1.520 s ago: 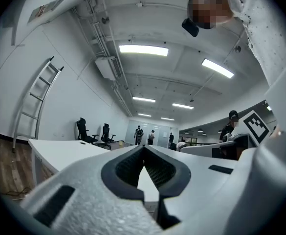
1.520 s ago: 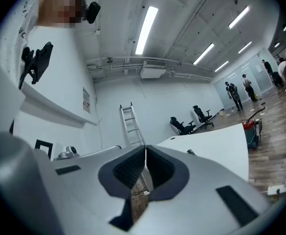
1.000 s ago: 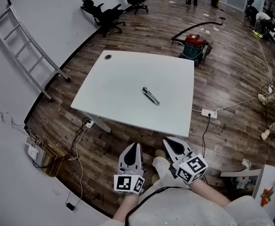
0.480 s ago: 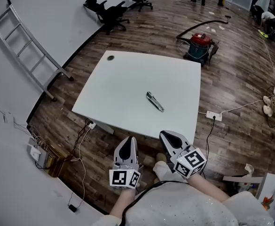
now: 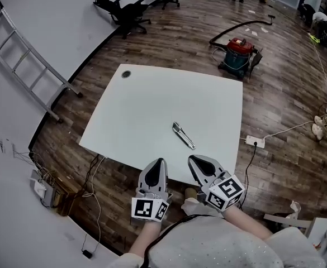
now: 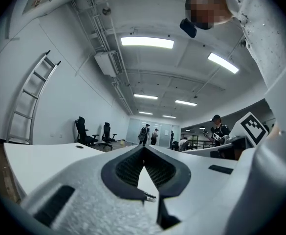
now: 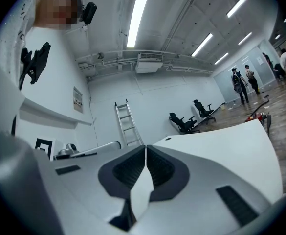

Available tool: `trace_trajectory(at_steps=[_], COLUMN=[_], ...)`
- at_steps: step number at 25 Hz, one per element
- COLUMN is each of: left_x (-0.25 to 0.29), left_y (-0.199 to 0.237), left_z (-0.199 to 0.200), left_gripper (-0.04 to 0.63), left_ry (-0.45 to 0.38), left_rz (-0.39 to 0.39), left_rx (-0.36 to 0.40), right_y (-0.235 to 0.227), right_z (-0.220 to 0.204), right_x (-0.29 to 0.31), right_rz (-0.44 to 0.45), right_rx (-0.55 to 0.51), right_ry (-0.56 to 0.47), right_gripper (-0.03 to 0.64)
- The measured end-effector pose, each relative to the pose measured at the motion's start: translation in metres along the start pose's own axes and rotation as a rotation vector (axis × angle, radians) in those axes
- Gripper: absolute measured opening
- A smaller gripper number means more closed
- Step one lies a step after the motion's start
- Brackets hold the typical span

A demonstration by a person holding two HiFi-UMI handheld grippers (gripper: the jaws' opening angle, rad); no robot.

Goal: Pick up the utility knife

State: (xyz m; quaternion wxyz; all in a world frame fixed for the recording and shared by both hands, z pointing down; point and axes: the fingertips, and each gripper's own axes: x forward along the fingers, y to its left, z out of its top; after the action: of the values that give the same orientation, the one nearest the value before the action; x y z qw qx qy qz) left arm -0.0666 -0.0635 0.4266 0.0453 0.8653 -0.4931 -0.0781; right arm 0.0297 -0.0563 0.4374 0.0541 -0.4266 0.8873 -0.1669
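The utility knife (image 5: pixel 183 135), slim, grey and black, lies flat on the white table (image 5: pixel 146 99), toward its near right part. Both grippers are held level side by side just short of the table's near edge, pointing at it. My left gripper (image 5: pixel 160 162) is shut with nothing in it; its pads meet in the left gripper view (image 6: pixel 143 153). My right gripper (image 5: pixel 192 159) is also shut and empty, its jaws closed together in the right gripper view (image 7: pixel 145 151). The knife lies a short way beyond the right gripper's tips, untouched.
A red vacuum cleaner (image 5: pixel 238 52) with a black hose stands beyond the table's far right corner. A ladder (image 5: pixel 29 60) leans on the left wall and office chairs (image 5: pixel 124 13) stand behind. A power strip (image 5: pixel 255 143) and cables lie on the wooden floor.
Both grippers have moved forward together to the table's near edge. The table and knife now sit closer to them in the head view. The jaws stayed shut.
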Motion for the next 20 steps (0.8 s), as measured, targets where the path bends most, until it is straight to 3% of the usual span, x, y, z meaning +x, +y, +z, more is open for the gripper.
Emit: trace_trajectory(at_steps=[11, 20], left_x=[0.057, 0.093], left_y=[0.026, 0.047], left_z=[-0.010, -0.019], left_gripper=[0.008, 0.008], left_ry=[0.027, 0.046], left_rz=[0.009, -0.072], left_rx=[0.005, 0.008], right_y=[-0.042, -0.058], right_z=[-0.002, -0.009], right_x=[0.039, 0.069], right_rz=[0.042, -0.011], right_rx=[0.040, 0.037], right_ry=[0.060, 0.063], right_gripper=[0.009, 0.009])
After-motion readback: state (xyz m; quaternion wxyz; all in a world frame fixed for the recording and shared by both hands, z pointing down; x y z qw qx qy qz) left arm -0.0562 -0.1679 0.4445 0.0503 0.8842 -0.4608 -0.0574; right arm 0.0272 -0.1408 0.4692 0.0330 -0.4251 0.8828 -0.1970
